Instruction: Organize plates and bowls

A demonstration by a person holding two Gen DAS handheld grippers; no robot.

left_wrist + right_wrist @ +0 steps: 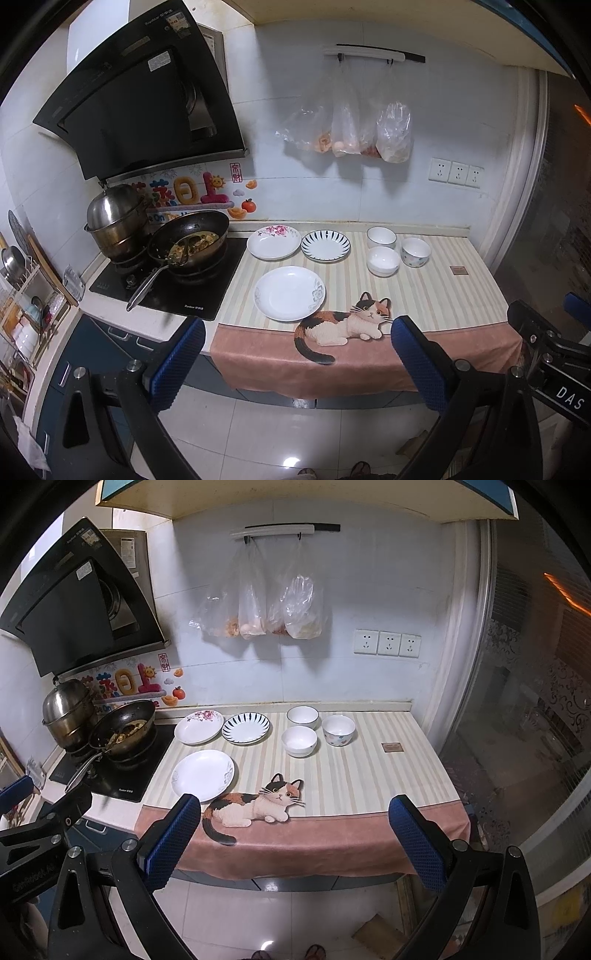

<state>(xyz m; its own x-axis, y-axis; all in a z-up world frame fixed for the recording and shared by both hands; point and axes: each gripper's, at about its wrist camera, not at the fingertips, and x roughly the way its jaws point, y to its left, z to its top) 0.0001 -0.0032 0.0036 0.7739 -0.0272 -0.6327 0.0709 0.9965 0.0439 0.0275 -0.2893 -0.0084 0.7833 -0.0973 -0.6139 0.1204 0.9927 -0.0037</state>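
Observation:
Three plates lie apart on the striped counter cloth: a white plate with grey flowers [290, 297] [202, 775] nearest, a pink-flowered plate [273, 242] [199, 727] behind it, and a blue-striped plate [325, 245] [245, 727] to its right. Three bowls stand in a cluster further right: a white bowl at the back [381, 237] [302, 716], a white bowl in front [383, 260] [299, 740] and a patterned bowl [416, 252] [338, 730]. My left gripper [297, 332] and right gripper [294, 810] hang open in front of the counter edge, both holding nothing.
A stove [166, 284] at the left carries a wok with food [189, 238] and a steel steamer pot [112, 218]. A dish rack [22, 295] stands far left. Plastic bags [258, 602] hang on the wall. A small brown tile [392, 747] lies at the right.

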